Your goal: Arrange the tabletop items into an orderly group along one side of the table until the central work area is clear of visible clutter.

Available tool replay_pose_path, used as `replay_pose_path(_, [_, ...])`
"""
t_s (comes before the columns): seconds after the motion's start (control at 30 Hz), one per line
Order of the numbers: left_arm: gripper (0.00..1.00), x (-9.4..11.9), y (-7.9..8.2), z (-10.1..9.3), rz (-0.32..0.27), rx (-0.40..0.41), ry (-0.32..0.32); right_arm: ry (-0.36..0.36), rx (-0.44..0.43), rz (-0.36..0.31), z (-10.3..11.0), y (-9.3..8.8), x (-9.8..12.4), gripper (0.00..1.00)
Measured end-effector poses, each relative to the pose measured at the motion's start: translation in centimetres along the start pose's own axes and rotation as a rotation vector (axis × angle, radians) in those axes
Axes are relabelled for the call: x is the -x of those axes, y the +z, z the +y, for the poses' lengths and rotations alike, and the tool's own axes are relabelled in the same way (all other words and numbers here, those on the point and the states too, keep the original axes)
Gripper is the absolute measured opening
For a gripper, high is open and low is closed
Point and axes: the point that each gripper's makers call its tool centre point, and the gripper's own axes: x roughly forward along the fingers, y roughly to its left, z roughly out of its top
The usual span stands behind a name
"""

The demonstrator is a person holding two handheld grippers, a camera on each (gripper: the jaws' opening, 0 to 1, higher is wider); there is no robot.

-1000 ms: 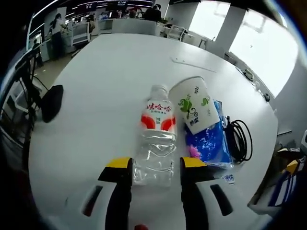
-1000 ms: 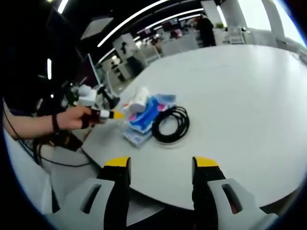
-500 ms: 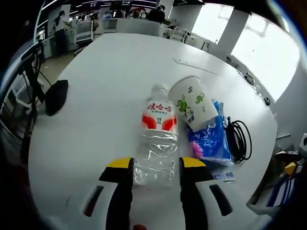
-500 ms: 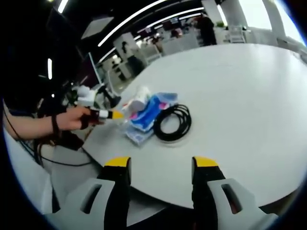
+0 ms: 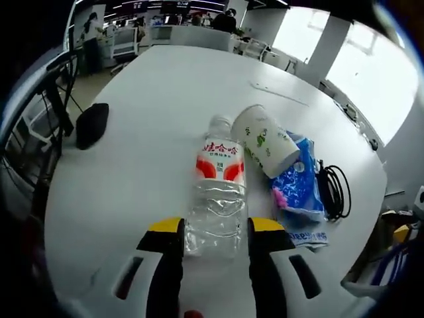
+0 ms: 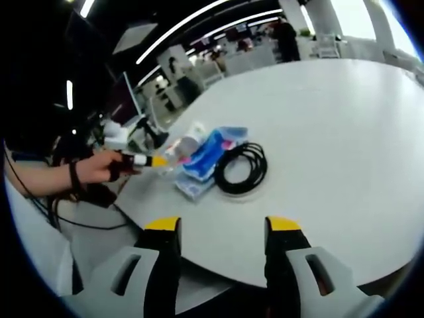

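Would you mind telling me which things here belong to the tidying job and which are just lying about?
Part of the job:
- water bottle, lying between the left gripper jaws
- paper cup, on its side
- blue packet
- coiled black cable
- right gripper, empty

Just lying about:
- black mouse-like object near the table's far edge
- office furniture beyond the white table

Between your left gripper's jaws, the water bottle point(image 5: 216, 199) label reads "娃哈哈"; nothing else is legible.

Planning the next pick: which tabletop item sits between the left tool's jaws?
The clear water bottle with the red-and-white label; the paper cup and blue packet lie beside it.
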Motion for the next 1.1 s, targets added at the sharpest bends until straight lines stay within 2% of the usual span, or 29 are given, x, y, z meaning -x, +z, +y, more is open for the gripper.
replay_pose_path(0.63, [0.37, 1.3, -0.8, 2.1, -0.008, 0.025, 0.055, 0.014, 0.01, 0.006, 0.6, 0.0, -0.4, 0.49])
replay_pose_path(1.1, [0.37, 2.2, -1.6, 2.9, -0.01, 0.034, 0.067, 0.03, 0.022, 0.008, 1.1, 0.4, -0.9, 0.48])
